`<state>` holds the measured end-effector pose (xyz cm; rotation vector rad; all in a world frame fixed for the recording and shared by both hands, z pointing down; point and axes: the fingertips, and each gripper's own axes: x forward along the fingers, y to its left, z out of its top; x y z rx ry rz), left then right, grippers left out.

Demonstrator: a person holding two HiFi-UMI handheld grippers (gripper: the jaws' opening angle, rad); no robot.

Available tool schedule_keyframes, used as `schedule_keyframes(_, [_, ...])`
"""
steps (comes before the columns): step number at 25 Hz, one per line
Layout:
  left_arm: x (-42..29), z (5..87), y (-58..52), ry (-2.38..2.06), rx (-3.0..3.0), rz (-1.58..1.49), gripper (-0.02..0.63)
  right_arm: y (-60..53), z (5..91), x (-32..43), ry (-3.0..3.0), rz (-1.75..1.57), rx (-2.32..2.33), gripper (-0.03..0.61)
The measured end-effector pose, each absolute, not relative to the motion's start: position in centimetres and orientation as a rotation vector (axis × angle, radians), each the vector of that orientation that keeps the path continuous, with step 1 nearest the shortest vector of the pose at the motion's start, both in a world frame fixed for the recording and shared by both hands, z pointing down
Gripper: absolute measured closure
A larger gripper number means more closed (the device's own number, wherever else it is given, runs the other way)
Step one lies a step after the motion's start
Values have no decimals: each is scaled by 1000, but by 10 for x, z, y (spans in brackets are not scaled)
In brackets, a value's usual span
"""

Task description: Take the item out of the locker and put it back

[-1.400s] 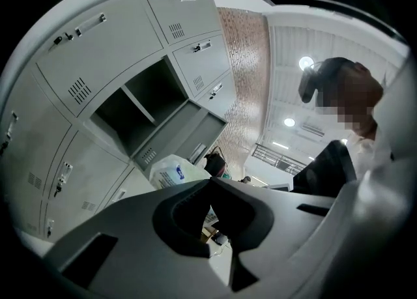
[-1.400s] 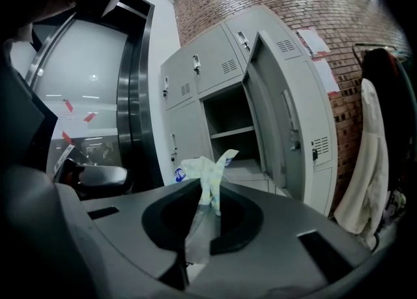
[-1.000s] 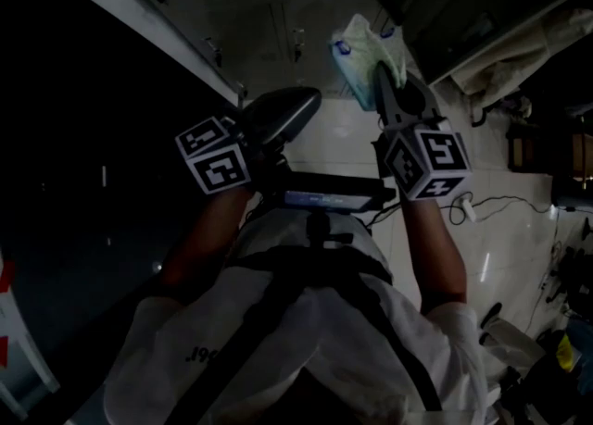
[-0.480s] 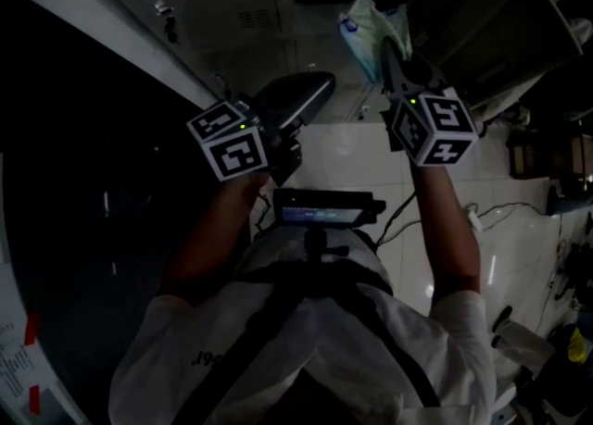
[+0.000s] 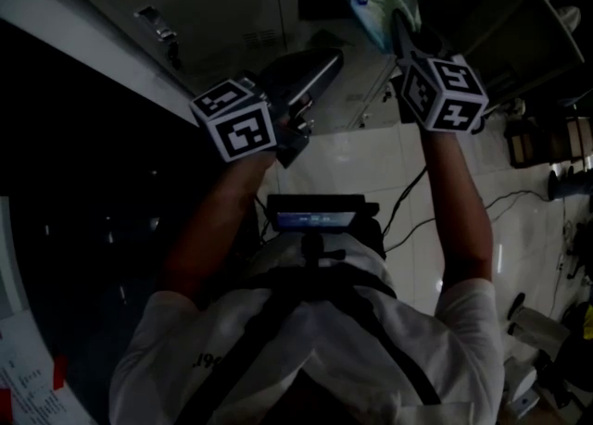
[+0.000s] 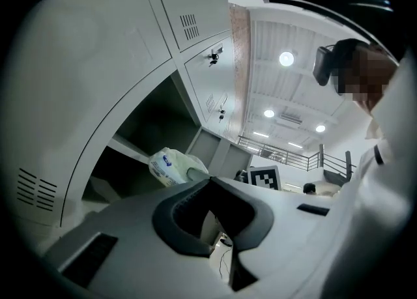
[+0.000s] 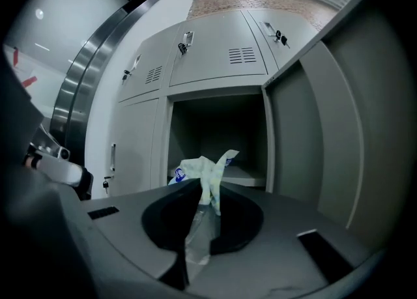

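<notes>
A white plastic packet with blue print (image 5: 382,5) hangs pinched in my right gripper (image 5: 397,25), which is shut on its crumpled top. In the right gripper view the packet (image 7: 206,167) sticks up between the jaws, just in front of the open locker compartment (image 7: 218,131), whose door (image 7: 313,141) stands swung out to the right. My left gripper (image 5: 310,76) is held beside it, to the left, shut with nothing in it. The left gripper view shows the packet (image 6: 171,166) at the mouth of the dark compartment (image 6: 146,138).
Closed grey locker doors (image 7: 218,56) surround the open compartment above and to the left. A dark panel (image 5: 83,192) fills the left of the head view. White floor tiles with cables (image 5: 519,229) lie at the right. A small screen (image 5: 315,218) sits on the person's chest.
Both grippers have risen and moved forward toward the lockers. The packet has travelled with the right gripper up to the open compartment.
</notes>
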<state>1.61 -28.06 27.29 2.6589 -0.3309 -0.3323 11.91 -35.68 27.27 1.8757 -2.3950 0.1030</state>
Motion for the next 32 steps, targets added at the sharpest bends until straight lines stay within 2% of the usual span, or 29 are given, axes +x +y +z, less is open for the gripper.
schedule_keyframes(13, [28,262,-285,-350,2698,-363,606,-389,246,124,-2394,2,1893,566])
schedule_keyframes(32, [21,247,-315,-489,2734,-369,604,-488,234,73,-2234,-214,1745,565])
